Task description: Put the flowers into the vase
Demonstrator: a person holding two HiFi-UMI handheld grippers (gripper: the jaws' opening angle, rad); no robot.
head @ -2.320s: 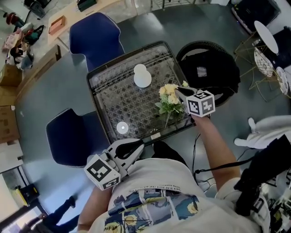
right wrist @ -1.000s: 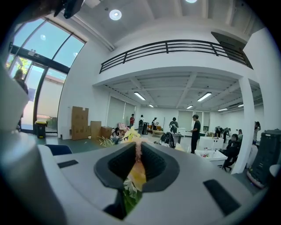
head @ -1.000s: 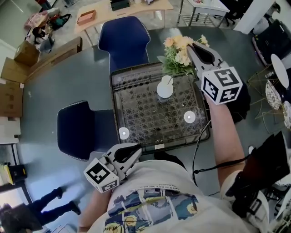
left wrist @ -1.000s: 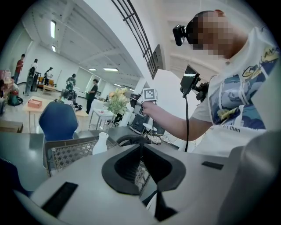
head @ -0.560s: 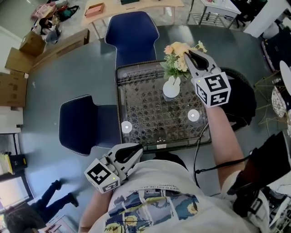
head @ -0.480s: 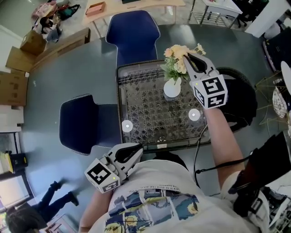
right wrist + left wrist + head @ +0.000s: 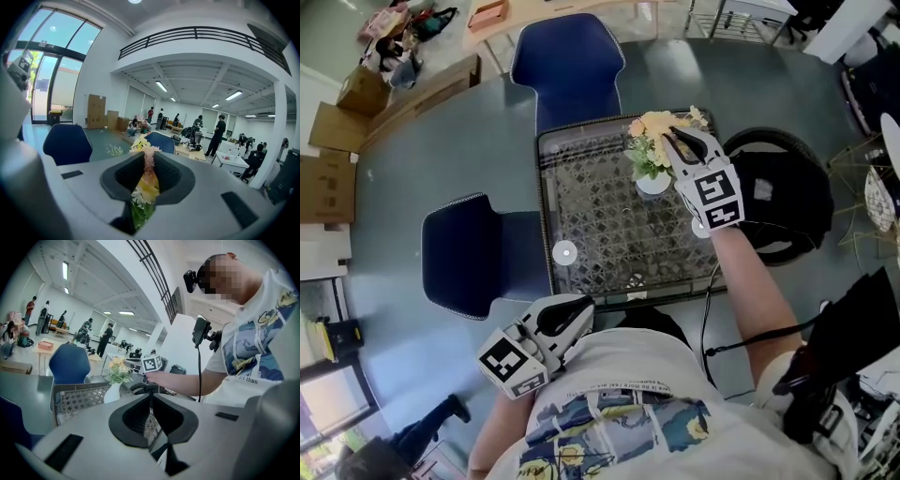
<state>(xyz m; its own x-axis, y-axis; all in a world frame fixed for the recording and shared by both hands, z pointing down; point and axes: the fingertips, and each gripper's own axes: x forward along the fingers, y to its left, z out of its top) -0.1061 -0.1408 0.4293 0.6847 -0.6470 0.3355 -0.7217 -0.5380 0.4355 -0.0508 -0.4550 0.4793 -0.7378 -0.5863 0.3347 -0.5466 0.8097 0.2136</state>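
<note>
A bunch of yellow and cream flowers [image 7: 649,139] stands right over a white vase [image 7: 652,182] near the far edge of the mesh-topped table [image 7: 600,225]. Its stems seem to reach into the vase's mouth. My right gripper [image 7: 672,142] is shut on the bunch, and in the right gripper view the blooms and green stems [image 7: 144,180] fill the slit between its jaws. From the left gripper view I see the flowers [image 7: 118,370] on top of the vase [image 7: 112,392]. My left gripper [image 7: 579,307] is shut and empty, held close to the person's body, jaws together [image 7: 150,397].
Two blue chairs [image 7: 567,58] [image 7: 473,255] stand behind and left of the table. A black round seat [image 7: 780,202] sits to its right. Two small white discs [image 7: 564,251] [image 7: 701,225] lie on the mesh. Cardboard boxes [image 7: 333,173] and people are farther off.
My right gripper has come down with the flowers from above the table's far edge onto the vase. The left gripper has stayed put.
</note>
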